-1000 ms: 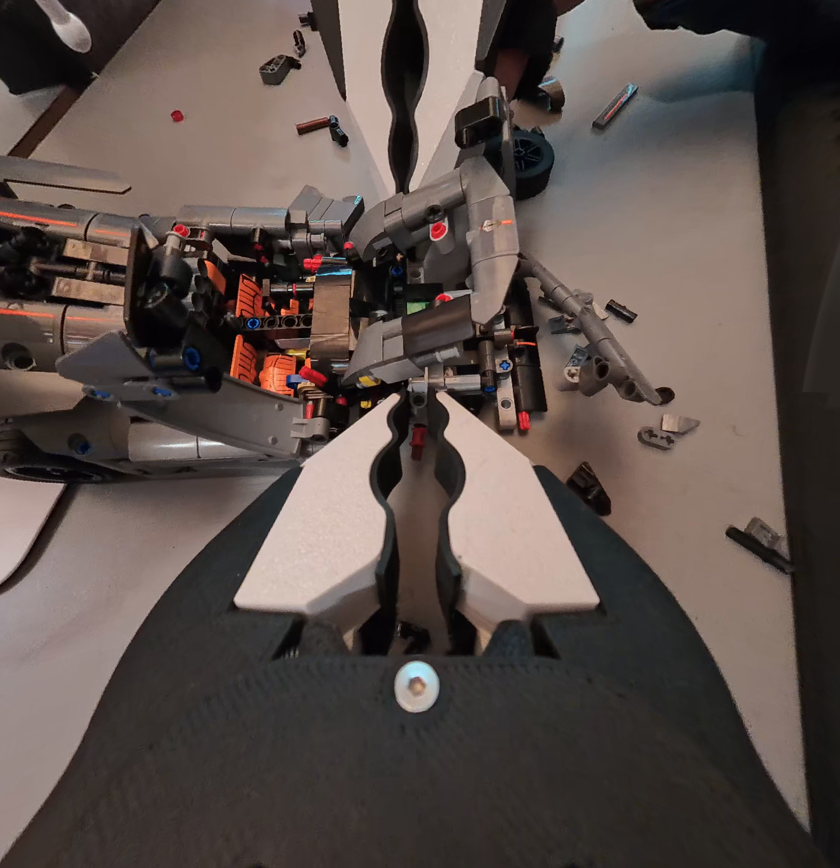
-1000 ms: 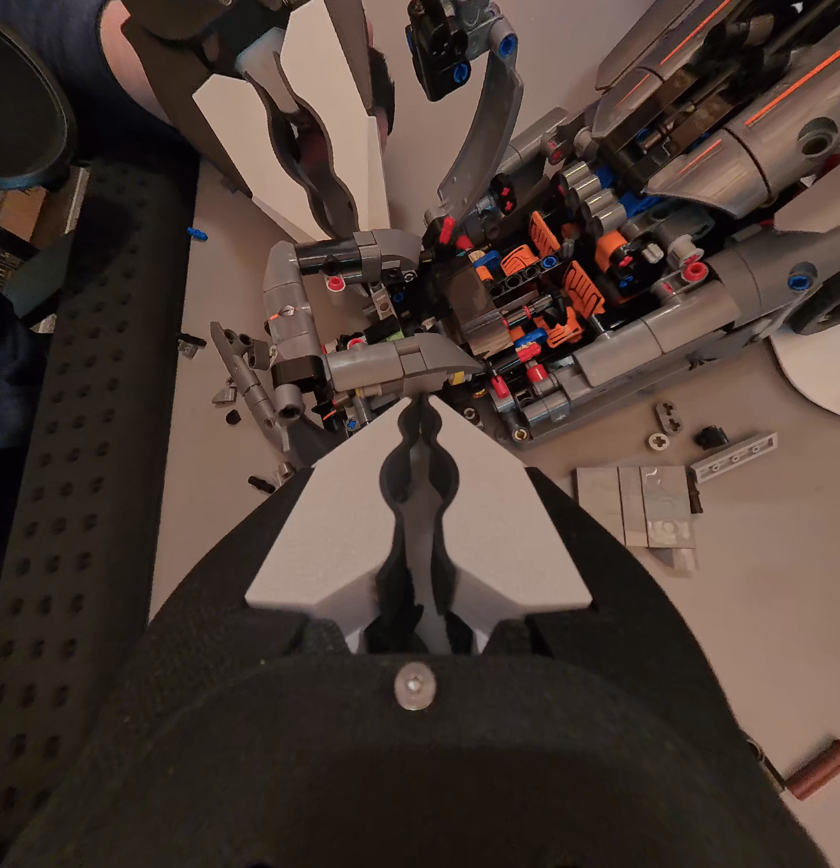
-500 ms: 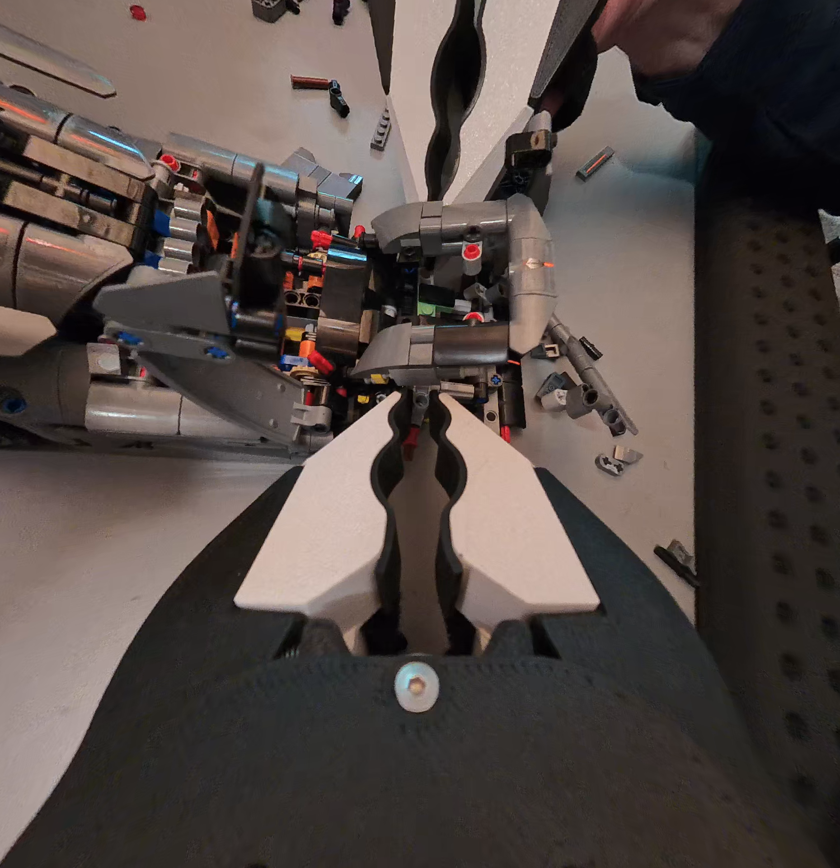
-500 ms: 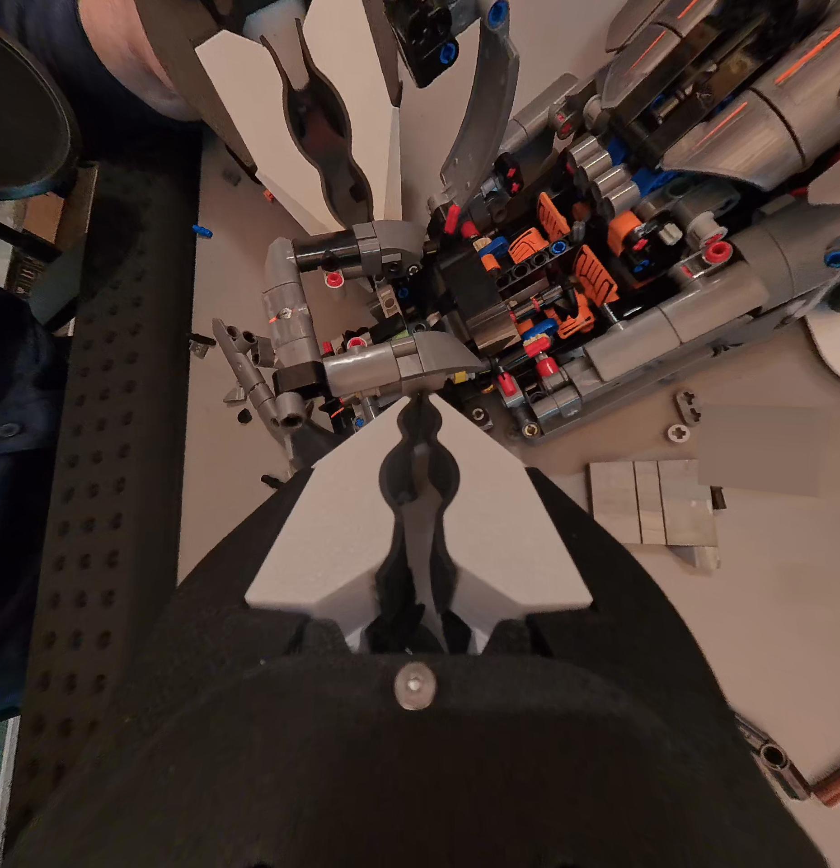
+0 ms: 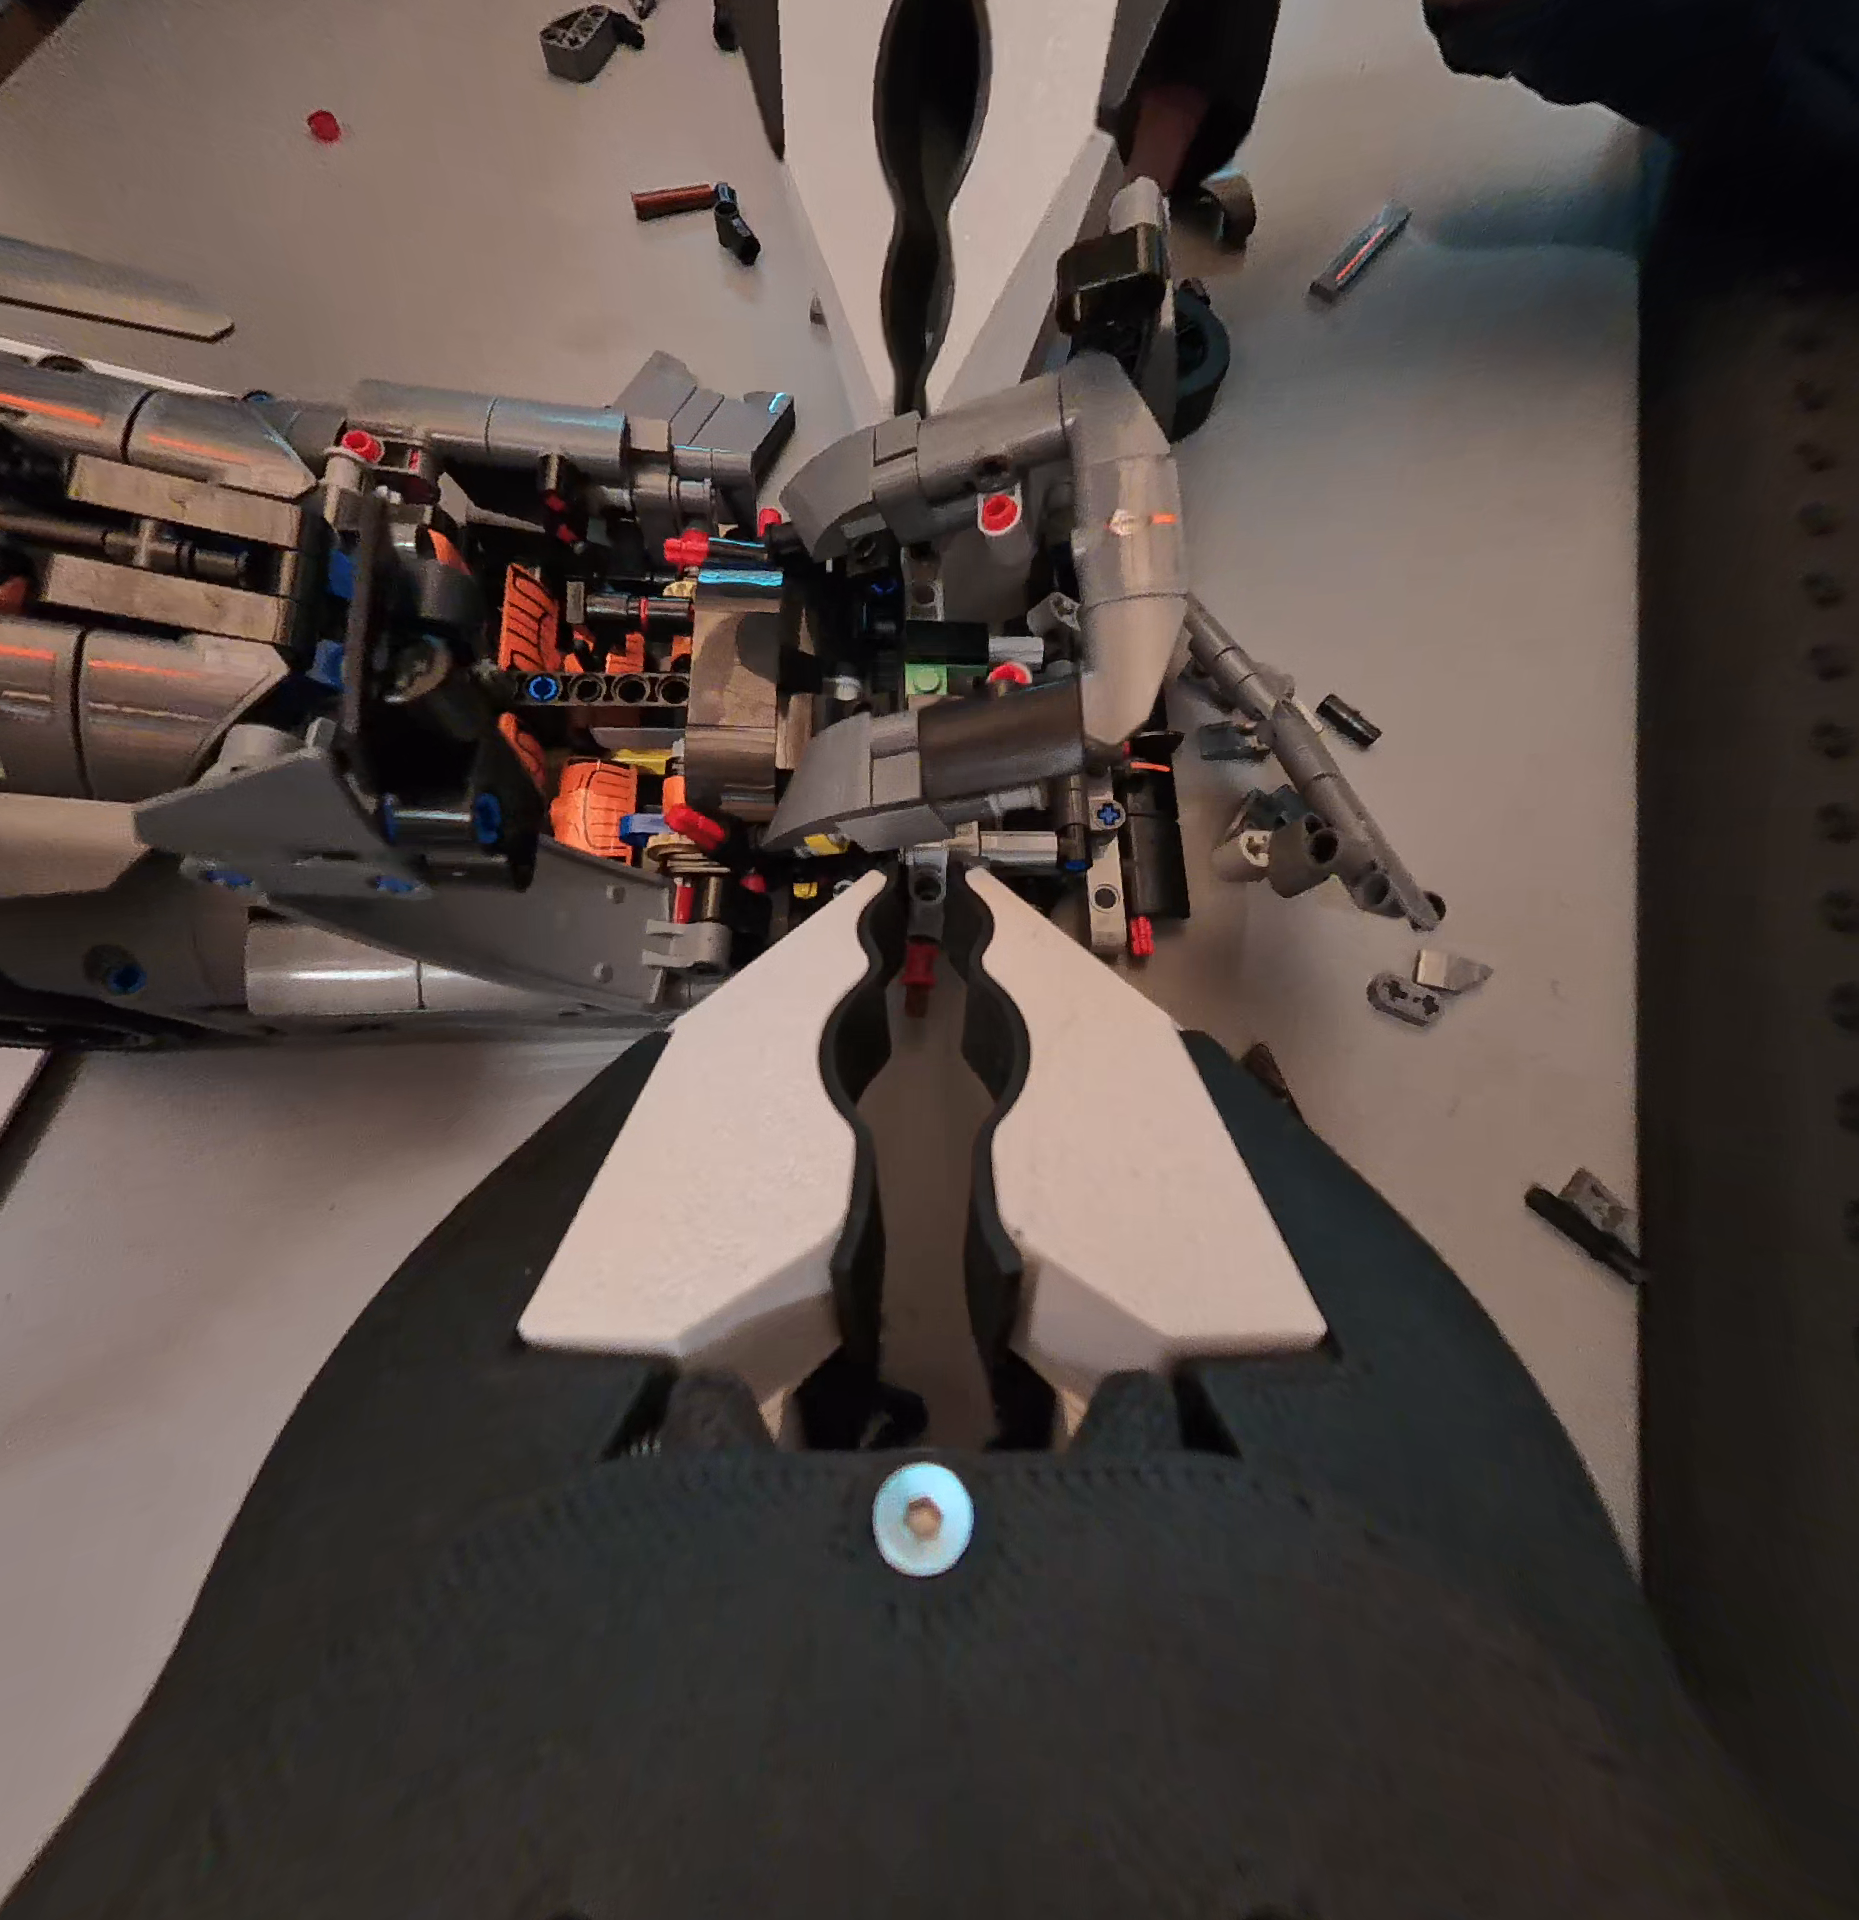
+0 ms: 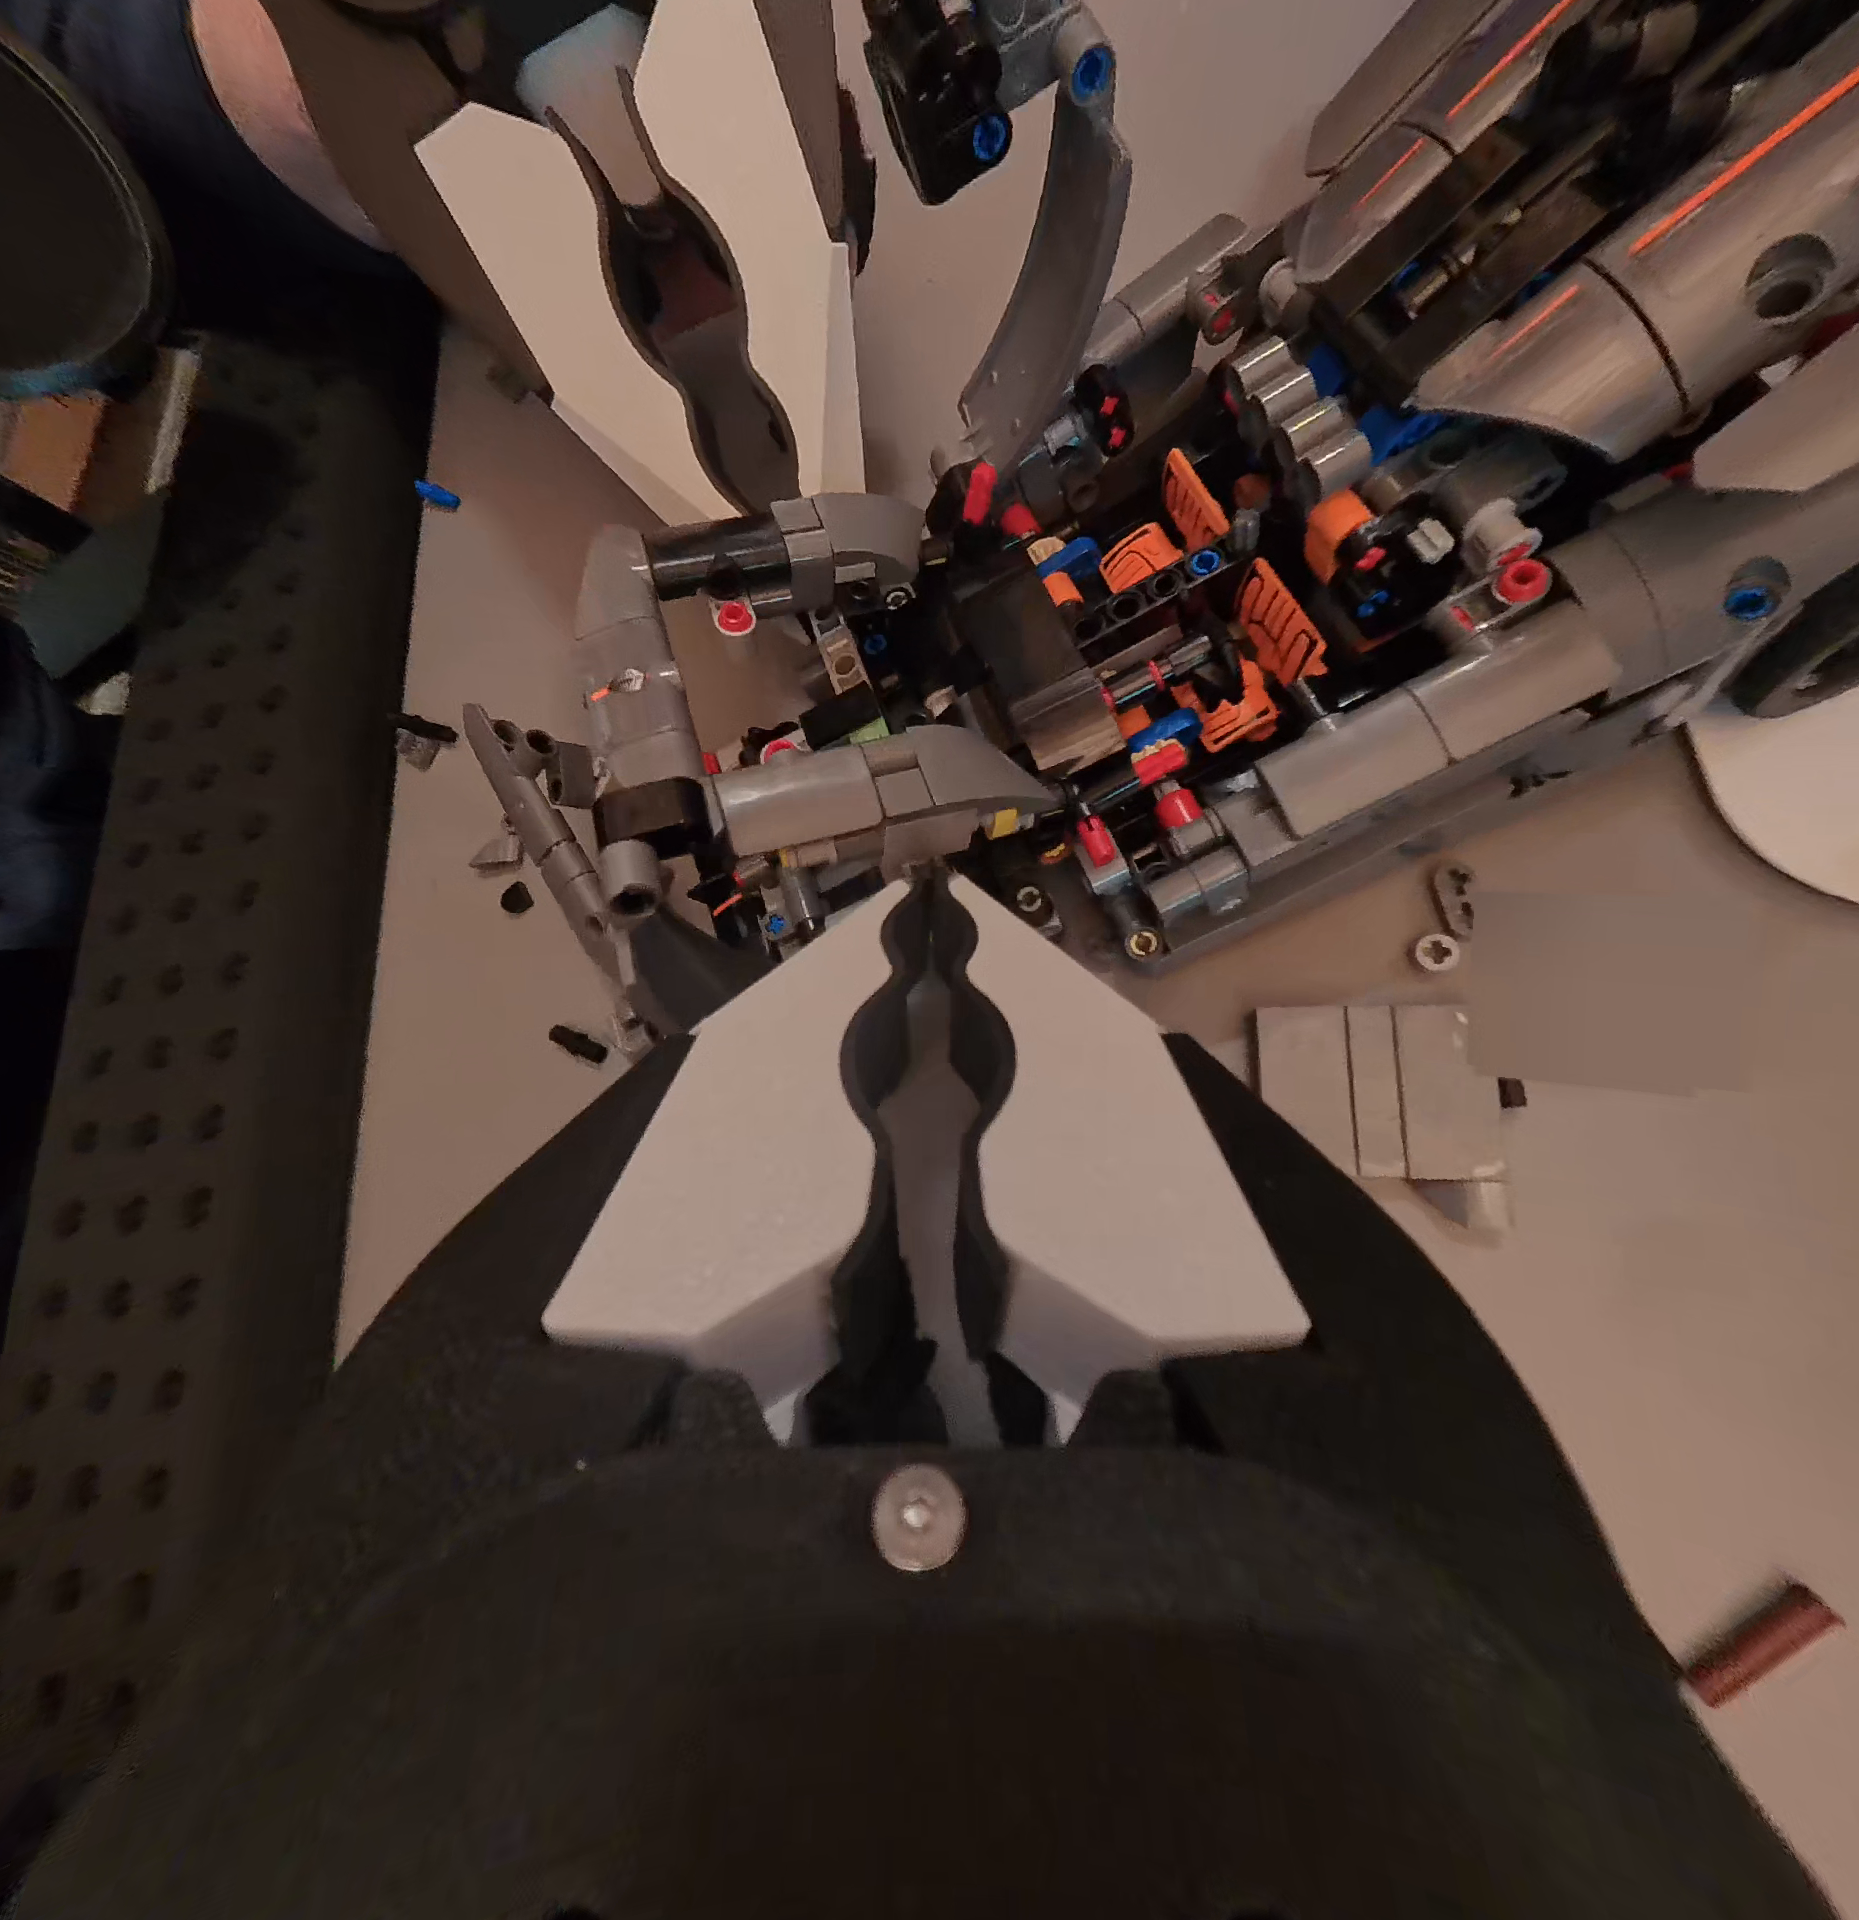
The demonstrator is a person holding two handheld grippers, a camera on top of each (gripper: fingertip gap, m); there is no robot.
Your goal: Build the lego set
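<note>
The left hand-held gripper [image 5: 923,894] had its fingers drawn narrow around a small grey connector with a red pin [image 5: 919,954] that stuck out from the near edge of the lego model [image 5: 738,665]. The right hand-held gripper [image 6: 927,891] was pinched almost closed, its tips touching the underside of a grey curved panel [image 6: 863,795] on the opposite side of the same front section; whether it truly gripped a piece there could not be told. The model, a long grey car body with orange seats and black beams, lay on the pale tabletop [image 5: 229,1247] between the two. Only the left wrist view showed the red pin between the fingers, a black wheel [image 5: 1200,358] behind the front arch, and loose bits such as a brown rod [image 5: 676,201] and a small red stud [image 5: 323,125]. Only the right wrist view showed a flat grey tiled panel [image 6: 1377,1086] just beside its fingers, a brown ribbed rod [image 6: 1761,1652] near the lower right edge, and a dark perforated mat [image 6: 198,935] along the tabletop's left edge. Each view caught the other hand-held gripper at its top.
</note>
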